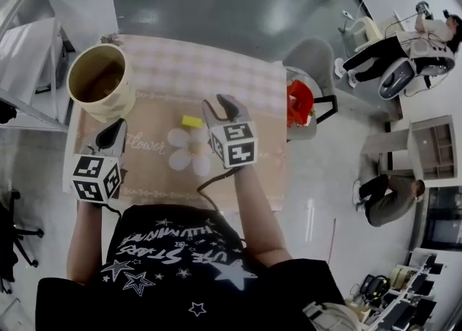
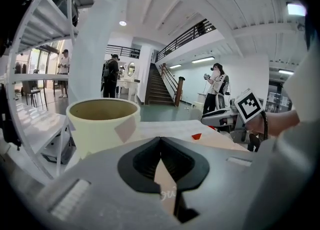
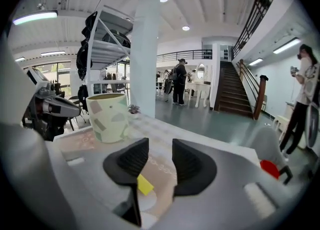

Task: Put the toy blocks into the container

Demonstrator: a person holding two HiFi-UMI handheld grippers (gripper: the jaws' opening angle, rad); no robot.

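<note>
While the yellow toy block lies loose on the tablecloth near the table's centre, well apart from the cream container at the 10 o'clock corner, the step in hand is judged to be the reach for that block. Right gripper: jaws apart, nothing between them. The right gripper view shows the block low, at about 7 o'clock of the gap, partly behind one jaw and untouched. The next move therefore calls for a small shift toward 9 o'clock and a descent until the pads straddle the block. A closing, a lift and a carry to the container would follow; it stands upright and open-mouthed at 10 o'clock in that view. Pose: the right forearm runs from the body toward 12 o'clock, with the gripper tilted nose-down above the flower print. Left gripper: jaws together at the tips, holding nothing. It is held at the table's 8 o'clock side and aimed toward the container; it appears idle.
</note>
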